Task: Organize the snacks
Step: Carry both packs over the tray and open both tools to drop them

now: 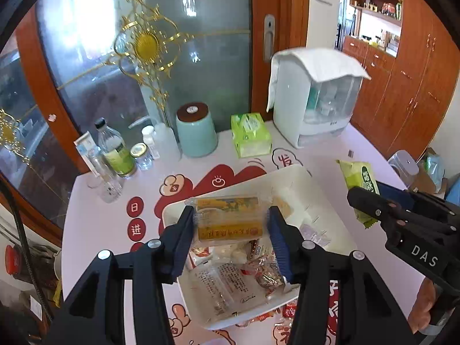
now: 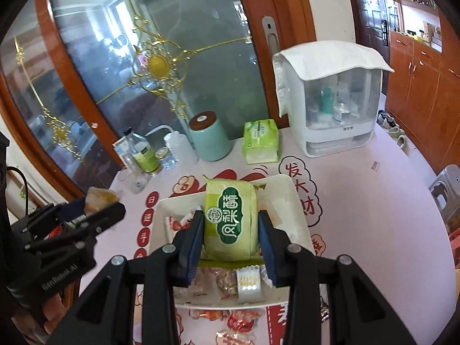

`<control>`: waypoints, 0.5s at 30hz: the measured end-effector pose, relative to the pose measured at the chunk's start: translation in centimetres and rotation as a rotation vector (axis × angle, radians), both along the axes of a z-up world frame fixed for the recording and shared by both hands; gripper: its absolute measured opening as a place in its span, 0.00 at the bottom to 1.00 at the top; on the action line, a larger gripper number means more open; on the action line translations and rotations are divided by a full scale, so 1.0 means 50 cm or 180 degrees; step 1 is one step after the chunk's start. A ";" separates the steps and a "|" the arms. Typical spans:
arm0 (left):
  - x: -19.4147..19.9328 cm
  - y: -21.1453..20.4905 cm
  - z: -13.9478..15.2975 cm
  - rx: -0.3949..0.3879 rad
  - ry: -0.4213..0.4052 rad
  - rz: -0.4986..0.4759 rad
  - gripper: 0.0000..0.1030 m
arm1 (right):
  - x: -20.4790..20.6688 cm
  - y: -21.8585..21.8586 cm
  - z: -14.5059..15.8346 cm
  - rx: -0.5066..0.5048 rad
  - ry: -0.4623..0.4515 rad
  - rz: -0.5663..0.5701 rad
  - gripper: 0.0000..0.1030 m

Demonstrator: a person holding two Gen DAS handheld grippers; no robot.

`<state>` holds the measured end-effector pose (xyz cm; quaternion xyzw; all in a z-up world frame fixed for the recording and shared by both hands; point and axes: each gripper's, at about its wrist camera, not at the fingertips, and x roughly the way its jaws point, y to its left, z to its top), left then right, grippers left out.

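A white tray (image 1: 184, 201) sits on the pink printed worktop (image 1: 95, 224), holding loose wrapped snacks (image 1: 230, 284); more red-wrapped sweets (image 2: 238, 322) lie on the worktop just beside its near edge. Behind the tray, along the glass door (image 1: 184, 66), stand a mint jar (image 1: 197, 130) with a brown lid, a green tissue pack (image 1: 250, 135), a white cabinet (image 1: 313, 106) draped with a cloth, and a cluster of bottles (image 1: 115, 149) at the left. None of these lies between the tongs and the tray.

The left tongs (image 1: 231, 224) clamp a yellow pack (image 1: 230, 218) by its two short ends, the blue pads pressing on the wrapper. Its long axis runs across from pad to pad, its printed face turned up toward the camera, and it hangs in the air above the tray's middle.

The right tongs (image 2: 230, 230) grip a green pack (image 2: 230, 218) by its long sides. Its long axis points away along the fingers, toward the door, label up, and it too is held above the tray.

Both tongs slant downward over the tray, side by side and apart. In the left view the right tongs (image 1: 365, 201) come in from the right edge with the green pack sticking out ahead; part of a hand (image 1: 425, 299) shows behind them. In the right view the left tongs (image 2: 97, 210) enter from the left.
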<state>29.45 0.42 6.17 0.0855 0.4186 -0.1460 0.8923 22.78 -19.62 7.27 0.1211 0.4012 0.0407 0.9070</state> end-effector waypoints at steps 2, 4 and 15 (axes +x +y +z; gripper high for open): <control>0.016 -0.010 -0.026 0.0058 0.0055 0.0005 0.52 | 0.015 -0.001 -0.016 -0.0038 0.0040 -0.0007 0.37; 0.029 -0.020 -0.053 0.0131 0.0077 -0.0009 0.75 | 0.032 -0.001 -0.037 -0.0086 0.0113 -0.0024 0.37; 0.050 0.000 -0.117 0.0044 0.0303 0.0119 0.92 | 0.038 -0.020 -0.091 -0.0114 0.0320 -0.0045 0.45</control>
